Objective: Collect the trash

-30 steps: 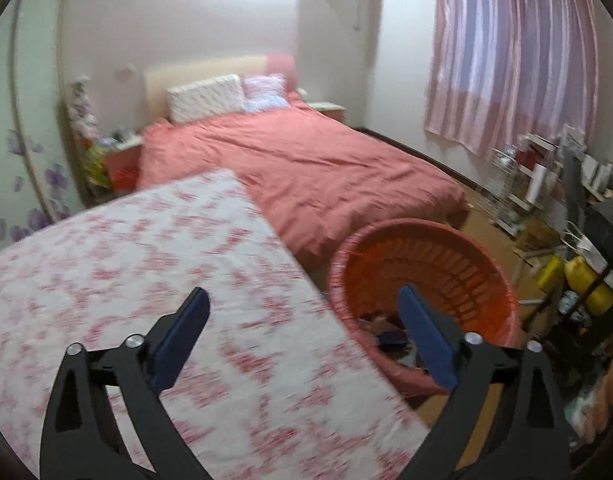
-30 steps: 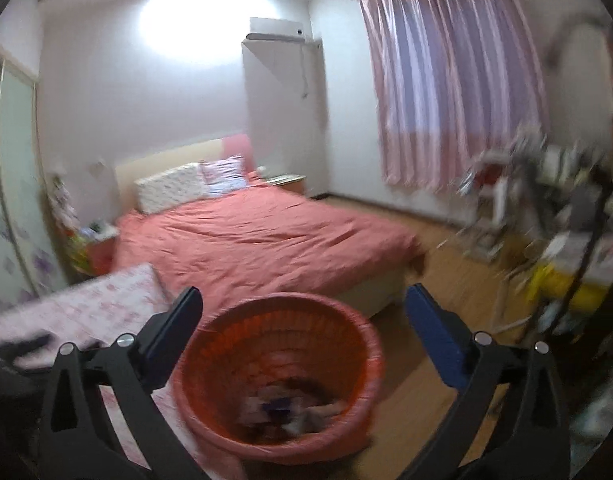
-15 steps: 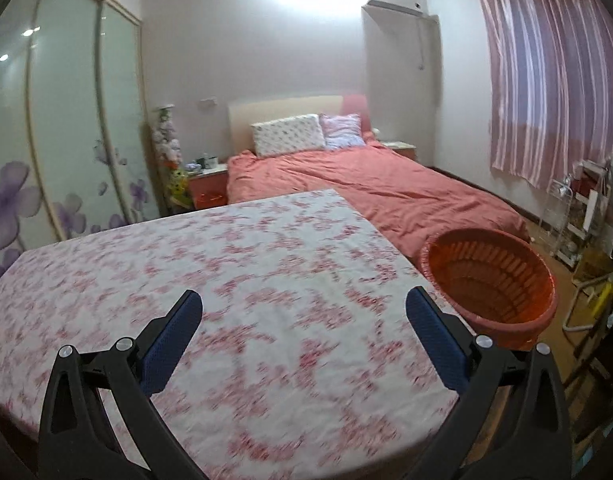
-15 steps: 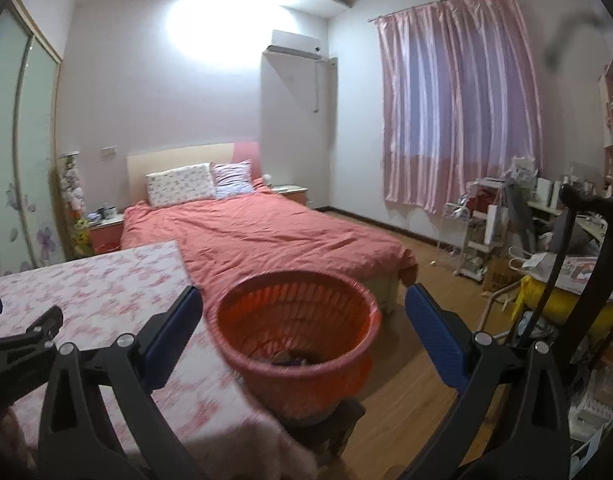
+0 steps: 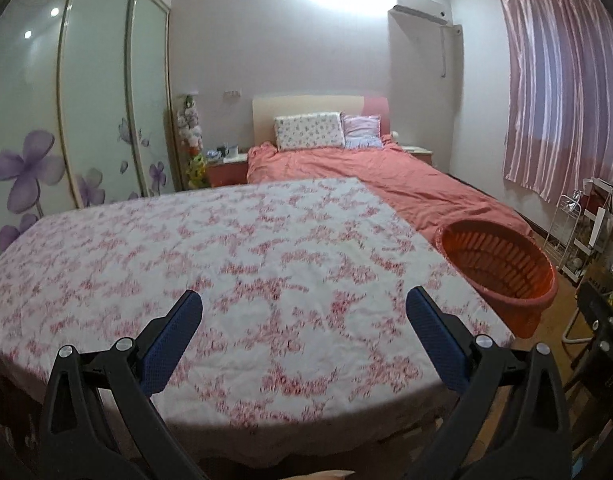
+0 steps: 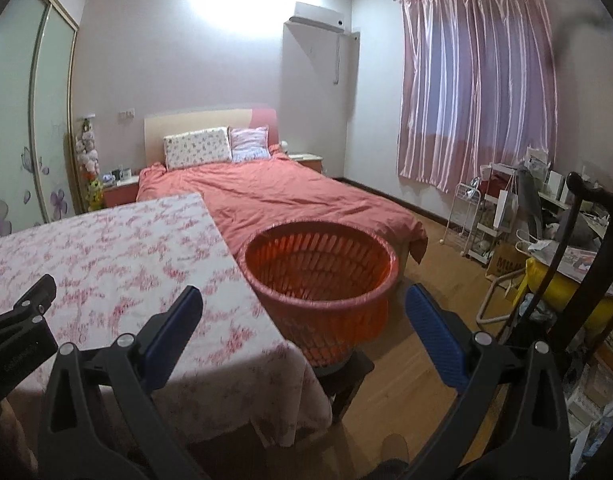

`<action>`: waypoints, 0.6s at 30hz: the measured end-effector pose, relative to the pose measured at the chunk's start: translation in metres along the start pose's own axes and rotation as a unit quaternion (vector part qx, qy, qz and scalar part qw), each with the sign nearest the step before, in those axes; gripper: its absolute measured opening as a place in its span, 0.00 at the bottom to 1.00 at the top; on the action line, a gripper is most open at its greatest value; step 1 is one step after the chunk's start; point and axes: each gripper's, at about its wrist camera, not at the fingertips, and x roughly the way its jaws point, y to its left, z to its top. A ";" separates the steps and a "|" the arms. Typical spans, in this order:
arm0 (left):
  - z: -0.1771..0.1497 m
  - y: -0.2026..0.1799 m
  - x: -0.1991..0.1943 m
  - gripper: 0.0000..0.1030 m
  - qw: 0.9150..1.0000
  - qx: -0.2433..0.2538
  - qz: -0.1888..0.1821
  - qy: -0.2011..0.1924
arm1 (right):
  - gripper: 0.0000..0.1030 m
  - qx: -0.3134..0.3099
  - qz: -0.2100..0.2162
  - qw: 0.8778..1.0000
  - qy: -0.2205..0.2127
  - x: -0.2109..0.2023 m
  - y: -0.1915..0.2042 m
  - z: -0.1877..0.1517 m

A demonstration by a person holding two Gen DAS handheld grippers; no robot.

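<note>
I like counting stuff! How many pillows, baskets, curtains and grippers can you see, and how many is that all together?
Pillows: 2, a flowery pillow and a striped pillow
Baskets: 1, the orange basket
Curtains: 1, the pink curtain
Grippers: 2, the left gripper and the right gripper, both with jaws wide apart
Total: 6
</note>
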 end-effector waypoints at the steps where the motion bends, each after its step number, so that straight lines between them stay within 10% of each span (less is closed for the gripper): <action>1: -0.002 0.001 0.001 0.98 1.000 -0.003 -0.001 0.005 | 0.96 -0.001 0.000 1.000 0.003 0.001 0.001 -0.002; 18: -0.020 0.011 0.015 0.98 0.997 -0.030 -0.006 0.065 | 0.96 0.003 -0.026 0.999 0.047 0.020 0.003 -0.014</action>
